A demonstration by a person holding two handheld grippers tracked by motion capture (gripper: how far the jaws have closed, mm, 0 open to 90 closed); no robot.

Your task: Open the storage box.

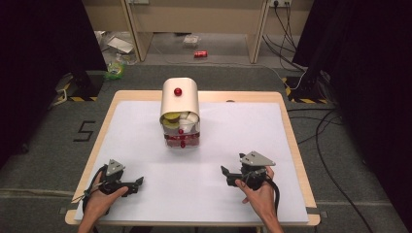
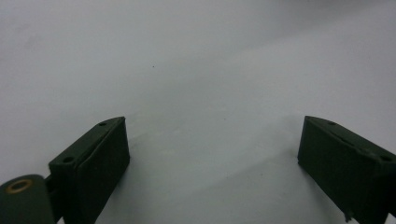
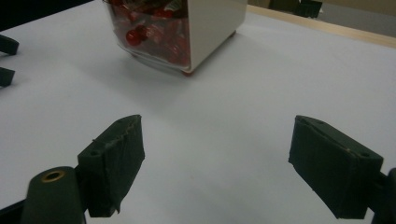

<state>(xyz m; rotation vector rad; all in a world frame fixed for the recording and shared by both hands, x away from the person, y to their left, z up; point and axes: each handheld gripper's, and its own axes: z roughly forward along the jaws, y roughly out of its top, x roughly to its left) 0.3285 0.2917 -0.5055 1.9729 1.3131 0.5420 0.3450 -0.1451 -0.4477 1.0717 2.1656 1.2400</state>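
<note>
A cream container point(image 1: 180, 99) with a rounded roll-top lid and a red knob point(image 1: 178, 91) stands at the far middle of the white mat point(image 1: 209, 145). Its lid is part-way up; yellow and white items show under it, and red items point(image 1: 182, 140) sit behind the clear front. My left gripper point(image 1: 140, 183) rests low at the near left, pointing right, open and empty point(image 2: 212, 149). My right gripper point(image 1: 226, 174) is at the near right, pointing left toward the container point(image 3: 205, 32), open with nothing between its fingers point(image 3: 215, 158).
The mat covers a wooden table point(image 1: 291, 141). The tips of the left gripper point(image 3: 5, 60) appear at the left edge of the right gripper view. Beyond the table are wooden furniture, cables and litter on the floor, including a red can point(image 1: 200, 54).
</note>
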